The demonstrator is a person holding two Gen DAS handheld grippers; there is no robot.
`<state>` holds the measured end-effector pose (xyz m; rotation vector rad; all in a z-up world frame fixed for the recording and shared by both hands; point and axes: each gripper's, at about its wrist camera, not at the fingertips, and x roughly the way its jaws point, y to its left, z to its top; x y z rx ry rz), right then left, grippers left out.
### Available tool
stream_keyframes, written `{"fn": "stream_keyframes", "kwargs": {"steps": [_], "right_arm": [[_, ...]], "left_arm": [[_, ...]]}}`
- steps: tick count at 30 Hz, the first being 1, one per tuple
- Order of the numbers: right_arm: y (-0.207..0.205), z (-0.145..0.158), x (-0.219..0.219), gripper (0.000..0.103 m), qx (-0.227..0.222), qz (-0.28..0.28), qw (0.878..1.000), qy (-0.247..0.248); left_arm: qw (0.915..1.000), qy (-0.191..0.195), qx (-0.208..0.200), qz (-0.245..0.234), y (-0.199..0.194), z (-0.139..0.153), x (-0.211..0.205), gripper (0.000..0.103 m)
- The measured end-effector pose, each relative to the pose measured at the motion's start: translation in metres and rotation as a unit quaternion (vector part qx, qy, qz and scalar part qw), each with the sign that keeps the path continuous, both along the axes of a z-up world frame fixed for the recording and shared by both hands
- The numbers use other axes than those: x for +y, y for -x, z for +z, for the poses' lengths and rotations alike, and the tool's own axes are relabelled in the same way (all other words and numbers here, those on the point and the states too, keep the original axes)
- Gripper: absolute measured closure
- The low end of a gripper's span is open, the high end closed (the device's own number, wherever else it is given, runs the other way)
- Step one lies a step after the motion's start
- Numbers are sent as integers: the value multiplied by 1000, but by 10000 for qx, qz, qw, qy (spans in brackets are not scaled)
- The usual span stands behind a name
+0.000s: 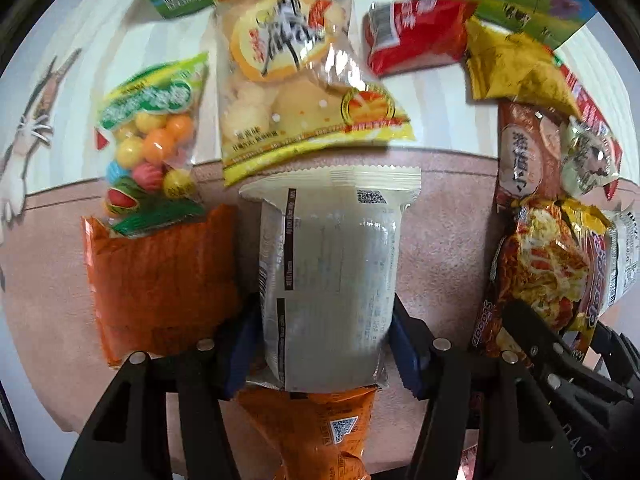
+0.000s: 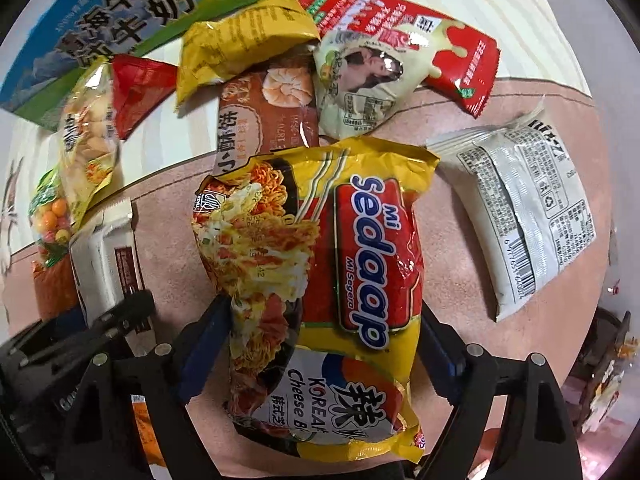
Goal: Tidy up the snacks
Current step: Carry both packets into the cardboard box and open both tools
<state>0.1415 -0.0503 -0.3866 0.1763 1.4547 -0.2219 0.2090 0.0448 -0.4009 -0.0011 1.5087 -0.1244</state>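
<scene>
Left wrist view shows your left gripper clamped on a white snack pouch above the desk; it's light, soft, crinkly, so grip mid-body. Your right gripper stands wide around the slippery Sedaap noodle packet; whether its pads touch is unclear

Across the two wrist views, about eleven snack packs are lying on the surface. Two orange packets are showing in the left wrist view: one at the left, another at the bottom centre. Two pale grey-white packs are appearing, one at the centre of the left view and one at the right of the right view. One each are showing of the following: gumball bag, yellow biscuit bag, noodle pack, brown shrimp pack, plain yellow bag, small cream pouch, red-and-white sachet. One milk carton is sitting upper left. One small red packet is lying beside it.
</scene>
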Motion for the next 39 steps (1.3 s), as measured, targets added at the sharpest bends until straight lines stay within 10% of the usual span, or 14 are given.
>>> {"fn": "stream_keyframes", "kwargs": {"steps": [13, 25, 39], "right_arm": [[10, 95, 2, 14, -705, 531, 9881, -1258], [-119, 207, 6, 14, -1558, 1081, 9598, -2068], [-320, 116, 38, 14, -571, 996, 9843, -1341]], "left_arm": [[9955, 365, -738, 477, -22, 109, 38, 46], [9821, 766, -1569, 705, -137, 242, -9, 46], [9918, 853, 175, 938, -345, 120, 15, 46]]}}
